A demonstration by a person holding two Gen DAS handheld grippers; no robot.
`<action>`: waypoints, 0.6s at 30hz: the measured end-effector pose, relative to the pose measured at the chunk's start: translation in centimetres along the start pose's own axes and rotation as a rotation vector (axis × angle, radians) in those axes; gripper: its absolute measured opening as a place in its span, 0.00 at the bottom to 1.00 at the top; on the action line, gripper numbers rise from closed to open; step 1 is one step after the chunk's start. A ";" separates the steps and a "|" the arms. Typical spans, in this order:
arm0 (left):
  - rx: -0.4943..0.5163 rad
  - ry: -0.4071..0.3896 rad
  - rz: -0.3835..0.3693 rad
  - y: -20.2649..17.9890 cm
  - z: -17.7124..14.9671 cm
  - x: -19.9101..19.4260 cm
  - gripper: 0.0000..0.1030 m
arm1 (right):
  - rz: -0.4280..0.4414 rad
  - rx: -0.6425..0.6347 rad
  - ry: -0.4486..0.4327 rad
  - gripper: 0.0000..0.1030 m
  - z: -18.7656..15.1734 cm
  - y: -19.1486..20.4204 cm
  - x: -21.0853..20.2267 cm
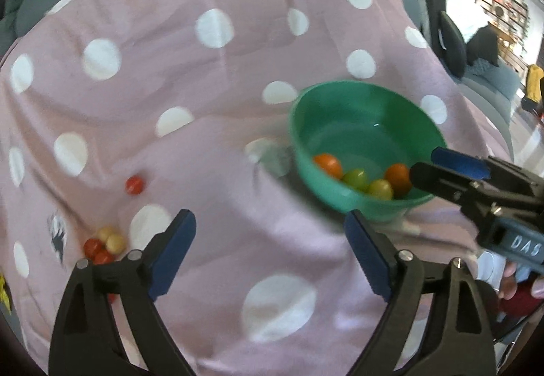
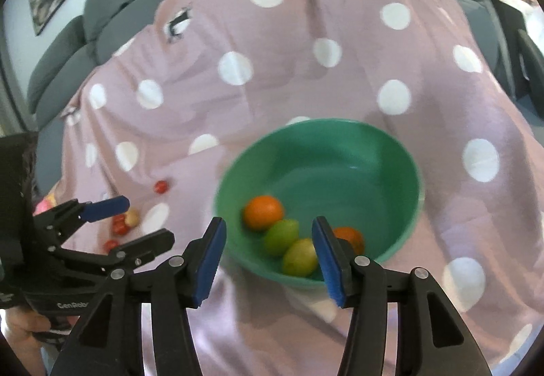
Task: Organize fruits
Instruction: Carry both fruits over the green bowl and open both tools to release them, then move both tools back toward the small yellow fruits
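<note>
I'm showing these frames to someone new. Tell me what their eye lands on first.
The green bowl stands out first, sitting on the pink polka-dot blanket with two oranges and two green fruits inside. Next come the small red and yellow fruits clustered on the blanket, off to the bowl's left. Both grippers are empty: the left gripper wide open over the blanket, the right gripper open at the bowl's near rim.

Green bowl [image 2: 387,151]: upright on spotted pink cloth, holding two orange fruits [image 2: 264,212] and two yellow-green fruits [image 2: 281,236], clustered touching at its near side. Loose red fruit [image 1: 135,184]: alone on cloth, left of bowl. Small red and pale yellow fruits [image 1: 105,244]: huddled together, further left.
</note>
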State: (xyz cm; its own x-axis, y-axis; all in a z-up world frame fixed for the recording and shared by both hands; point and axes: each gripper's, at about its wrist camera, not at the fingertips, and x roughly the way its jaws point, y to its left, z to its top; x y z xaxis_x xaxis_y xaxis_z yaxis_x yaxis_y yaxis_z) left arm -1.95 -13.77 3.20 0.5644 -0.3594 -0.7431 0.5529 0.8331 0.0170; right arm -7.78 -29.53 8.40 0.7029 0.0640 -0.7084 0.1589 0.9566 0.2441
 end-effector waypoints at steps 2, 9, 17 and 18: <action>-0.021 0.008 0.022 1.4 -1.2 -0.5 0.87 | 0.016 -0.018 0.010 0.52 0.0 0.9 0.1; -0.171 0.018 0.060 7.9 -5.7 -2.8 0.87 | 0.063 -0.104 0.058 0.52 -0.7 4.6 1.5; -0.296 0.046 0.172 15.2 -11.5 -4.9 0.87 | 0.118 -0.176 0.125 0.52 -1.3 8.1 3.8; -0.315 0.046 0.172 15.8 -12.1 -5.1 0.86 | 0.125 -0.186 0.133 0.52 -1.4 8.5 4.0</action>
State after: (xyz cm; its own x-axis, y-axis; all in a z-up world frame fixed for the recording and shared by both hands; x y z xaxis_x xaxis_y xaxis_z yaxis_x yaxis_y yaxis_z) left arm -3.50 6.35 -0.84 0.6008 -0.1895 -0.7766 0.2324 0.9709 -0.0572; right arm -4.59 -20.70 6.72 0.6094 0.2104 -0.7644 -0.0627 0.9739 0.2182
